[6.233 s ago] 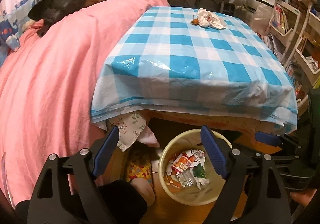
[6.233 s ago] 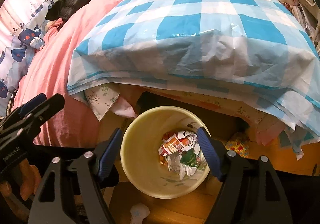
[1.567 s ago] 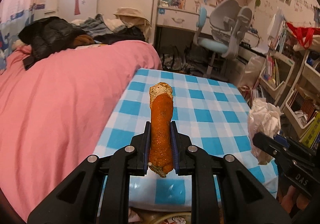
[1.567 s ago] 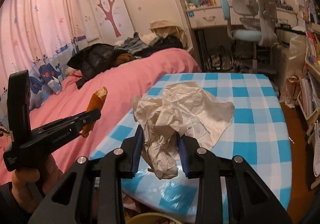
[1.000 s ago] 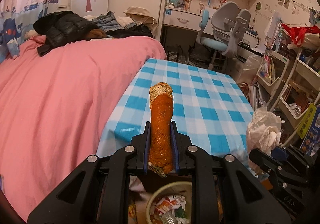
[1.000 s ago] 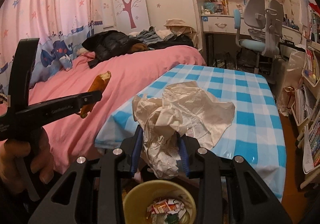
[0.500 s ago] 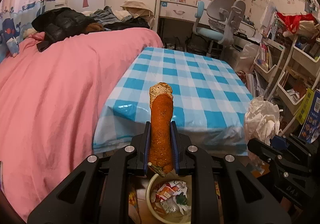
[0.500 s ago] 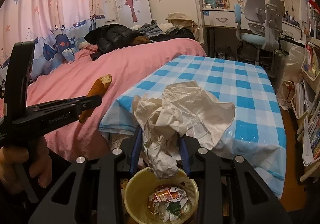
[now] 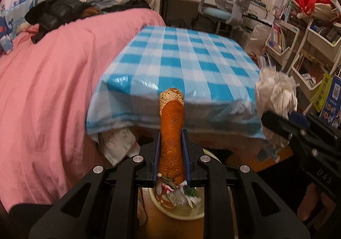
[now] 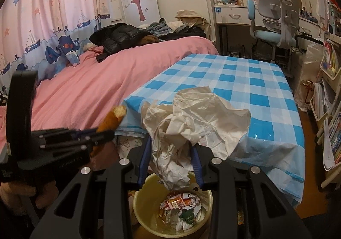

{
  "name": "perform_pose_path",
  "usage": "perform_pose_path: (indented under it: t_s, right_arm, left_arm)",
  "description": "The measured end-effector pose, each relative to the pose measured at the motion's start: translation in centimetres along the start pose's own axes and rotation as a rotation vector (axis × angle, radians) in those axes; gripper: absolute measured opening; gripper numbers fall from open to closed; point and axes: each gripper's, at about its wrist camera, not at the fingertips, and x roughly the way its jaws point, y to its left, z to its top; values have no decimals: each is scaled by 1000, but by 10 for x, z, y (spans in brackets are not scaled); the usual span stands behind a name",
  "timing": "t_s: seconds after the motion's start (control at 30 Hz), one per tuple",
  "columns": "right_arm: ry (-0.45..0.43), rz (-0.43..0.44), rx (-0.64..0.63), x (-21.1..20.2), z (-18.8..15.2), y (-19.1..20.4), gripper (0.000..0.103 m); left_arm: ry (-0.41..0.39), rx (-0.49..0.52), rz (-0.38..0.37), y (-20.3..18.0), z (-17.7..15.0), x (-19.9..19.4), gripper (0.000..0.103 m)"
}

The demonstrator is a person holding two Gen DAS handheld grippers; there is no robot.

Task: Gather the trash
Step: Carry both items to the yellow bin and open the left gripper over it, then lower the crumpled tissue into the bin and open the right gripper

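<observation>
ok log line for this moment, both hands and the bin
left hand-held gripper: shut on orange peel | right hand-held gripper: shut on crumpled paper | bin: below both, holds wrappers | nothing dropped yet

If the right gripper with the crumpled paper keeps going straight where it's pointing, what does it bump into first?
Probably the near edge of the checked tablecloth, which lies straight ahead of the right gripper beyond the crumpled paper. The trash bin sits lower, below that line. Depth is uncertain.
</observation>
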Motion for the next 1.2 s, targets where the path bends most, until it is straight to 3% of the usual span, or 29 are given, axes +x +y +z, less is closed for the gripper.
perform_pose_path:
  t_s: [0.27,0.37,0.5,0.63,0.83,1.03,1.2]
  right_arm:
    - [4,2,3,-3,-3,1,36]
    - [4,1,3,-2,-3,1,36]
    - [5,-1,3,-3,-4,0,36]
    - [8,-4,3,-5,-9,0,36]
    - [27,-1,-8,-4,-14,4,37]
    - [64,13,-37,4,-19,15,37]
    - [98,24,-59,11,-23,23,38]
  left_arm:
    - [155,21,-40,-10,-27,17,19]
    - [166,40,-25,-15,-31,17,25]
    - [133,21,0,-10,-29,10,47]
    - [106,-7,17,-4,-25,5,56]
    - [-57,-21,86,0,-18,-22,77]
    - [-176,-45,131,6,-11,-44,82]
    - [-226,-87,146,13,-9,-56,85]
